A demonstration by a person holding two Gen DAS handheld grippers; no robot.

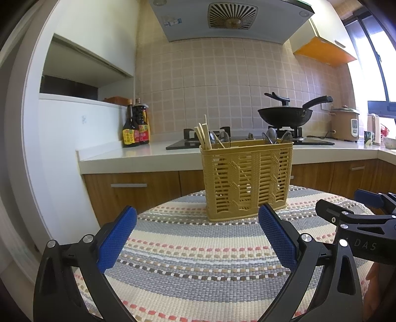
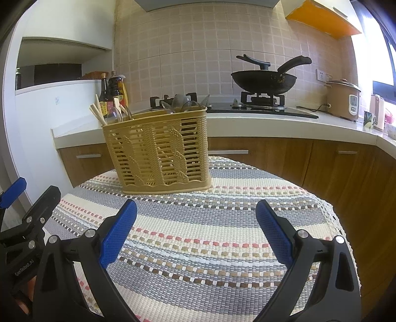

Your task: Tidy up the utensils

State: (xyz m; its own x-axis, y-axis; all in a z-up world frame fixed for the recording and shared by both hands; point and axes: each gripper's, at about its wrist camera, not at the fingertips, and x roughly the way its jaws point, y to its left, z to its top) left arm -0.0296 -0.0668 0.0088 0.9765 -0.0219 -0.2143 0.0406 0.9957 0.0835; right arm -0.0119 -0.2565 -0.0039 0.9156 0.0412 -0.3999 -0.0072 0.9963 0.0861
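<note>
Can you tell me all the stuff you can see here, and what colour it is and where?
utensil basket: one, tan plastic, on the striped cloth, far side
chopsticks: several, pale wood, left end of the basket
spoons: several, shiny metal, standing in the basket
tablecloth: one, grey, cream and pink stripes, covering the table
wok: one, black, on the stove burner
stove: one, black, set in the white counter
sauce bottles: two or three, dark with red and yellow labels, left on the counter
rice cooker: one, beige, right on the counter
range hood: one, pale, above the stove
left tool: one, black with blue pads, open, empty
right tool: one, black with blue pads, open, empty
</note>
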